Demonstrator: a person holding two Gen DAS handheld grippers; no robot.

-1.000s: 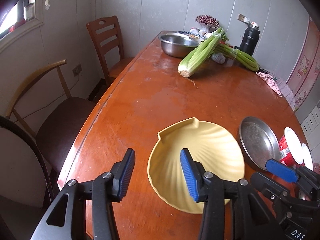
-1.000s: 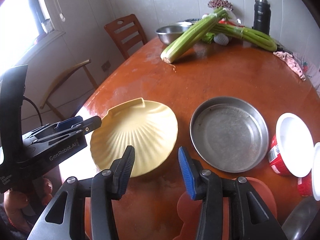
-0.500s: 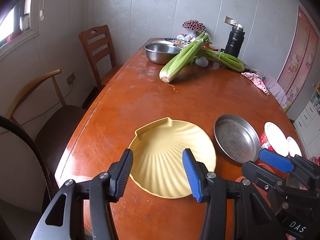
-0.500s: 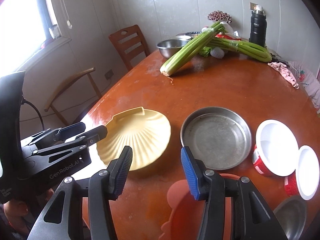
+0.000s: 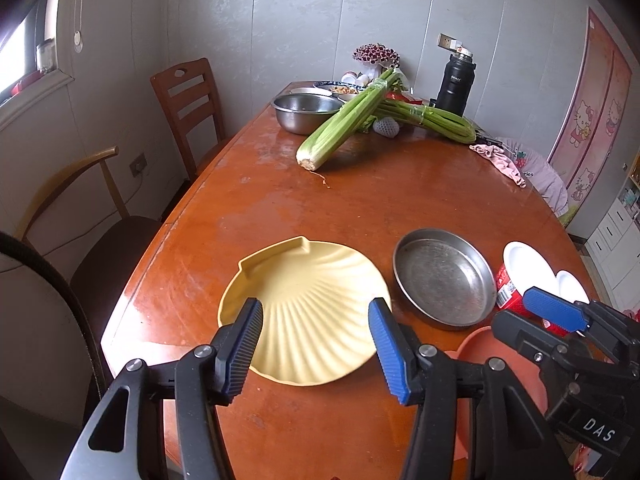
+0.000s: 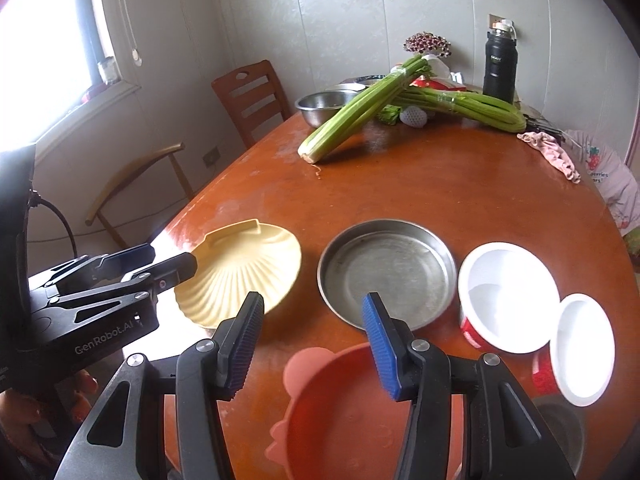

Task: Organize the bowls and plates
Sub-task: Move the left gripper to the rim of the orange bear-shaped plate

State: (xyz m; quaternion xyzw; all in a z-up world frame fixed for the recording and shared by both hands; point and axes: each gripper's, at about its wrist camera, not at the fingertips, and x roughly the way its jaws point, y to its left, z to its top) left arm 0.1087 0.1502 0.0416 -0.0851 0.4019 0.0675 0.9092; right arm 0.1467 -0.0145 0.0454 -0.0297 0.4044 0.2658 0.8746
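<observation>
Shell plate [image 5: 308, 312] left of metal pan [image 5: 444, 276]; cups [image 6: 508, 292] right; celery [image 5: 344, 120] behind

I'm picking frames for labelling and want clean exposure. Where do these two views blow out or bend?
Right wrist view: window overexposed, white bowls nearly clipped, glare beside the yellow plate. Left wrist view: even light, mild sheen on the table. Both: fisheye curves walls, dark corner vignetting.

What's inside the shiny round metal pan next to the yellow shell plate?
Nothing. The metal pan shows only its bare, scuffed bottom. What is under it on the table is hidden.
</observation>
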